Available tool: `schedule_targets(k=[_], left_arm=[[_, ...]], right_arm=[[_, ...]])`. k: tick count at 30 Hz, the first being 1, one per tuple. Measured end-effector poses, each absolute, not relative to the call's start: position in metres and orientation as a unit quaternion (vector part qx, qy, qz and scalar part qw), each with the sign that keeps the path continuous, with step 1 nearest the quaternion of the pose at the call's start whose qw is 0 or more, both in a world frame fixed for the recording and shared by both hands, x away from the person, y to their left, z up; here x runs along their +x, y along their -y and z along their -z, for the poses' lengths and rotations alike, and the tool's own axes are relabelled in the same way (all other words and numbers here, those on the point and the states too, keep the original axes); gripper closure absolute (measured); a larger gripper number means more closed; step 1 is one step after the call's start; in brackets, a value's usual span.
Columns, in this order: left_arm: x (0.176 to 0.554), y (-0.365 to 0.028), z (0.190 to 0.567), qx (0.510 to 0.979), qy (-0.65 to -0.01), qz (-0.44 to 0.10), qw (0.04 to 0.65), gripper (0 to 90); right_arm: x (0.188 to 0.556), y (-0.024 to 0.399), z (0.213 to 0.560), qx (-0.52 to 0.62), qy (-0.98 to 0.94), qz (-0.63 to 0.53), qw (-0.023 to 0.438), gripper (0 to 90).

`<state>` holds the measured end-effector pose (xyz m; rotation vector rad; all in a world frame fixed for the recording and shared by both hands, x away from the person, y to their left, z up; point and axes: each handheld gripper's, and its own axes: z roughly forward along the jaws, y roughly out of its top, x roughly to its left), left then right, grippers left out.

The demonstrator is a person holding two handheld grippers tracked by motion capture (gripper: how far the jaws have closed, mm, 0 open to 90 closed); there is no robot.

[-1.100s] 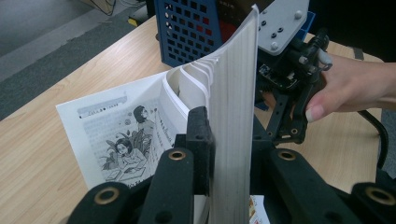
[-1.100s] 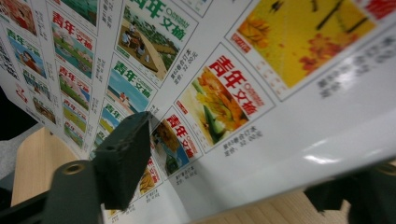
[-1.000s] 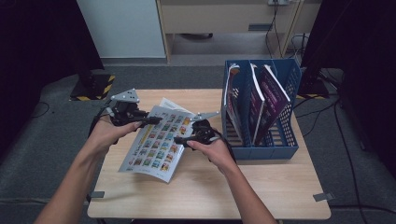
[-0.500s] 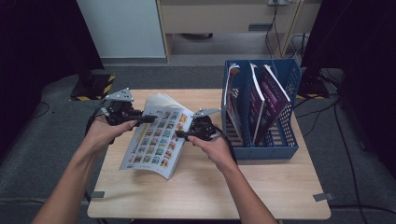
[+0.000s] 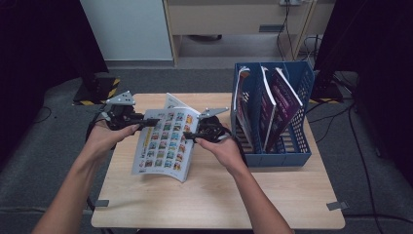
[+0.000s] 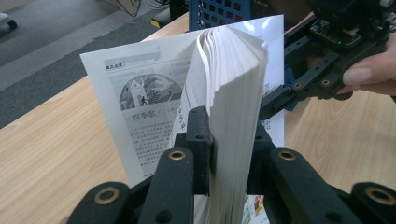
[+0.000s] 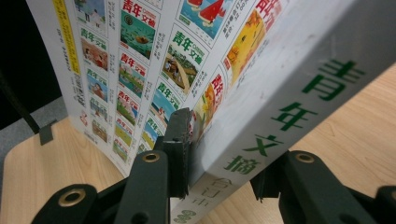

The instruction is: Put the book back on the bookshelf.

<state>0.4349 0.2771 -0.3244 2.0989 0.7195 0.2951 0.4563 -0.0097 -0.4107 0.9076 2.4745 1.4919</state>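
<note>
I hold the magazine (image 5: 165,144) between my two grippers, above the wooden table (image 5: 219,195) and just left of the blue file rack (image 5: 272,146). My left gripper (image 5: 151,122) is clamped on the magazine's edge farthest from the rack, and my right gripper (image 5: 187,138) grips the edge nearest the rack, its jaws having just been closing on it. The cover, a grid of small coloured pictures, faces up and slopes down toward me, its near corner touching the table. A loose page (image 5: 171,101) sticks up behind. Upright in the rack stand a white booklet (image 5: 242,97) and a purple one (image 5: 282,100).
</note>
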Motion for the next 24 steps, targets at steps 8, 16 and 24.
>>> schedule_targets(k=[8,16,24], left_arm=[[0.436,-0.279,0.325,0.844,-0.289,-0.12,0.436,76.9],[0.436,-0.282,0.328,0.845,-0.291,-0.123,0.432,76.5],[0.436,-0.283,0.33,0.844,-0.292,-0.123,0.433,76.4]], right_arm=[[0.456,0.01,0.404,0.289,-0.826,-0.479,0.067,65.4],[0.454,0.01,0.393,0.27,-0.841,-0.461,0.082,66.5],[0.454,0.009,0.389,0.266,-0.847,-0.452,0.087,67.1]])
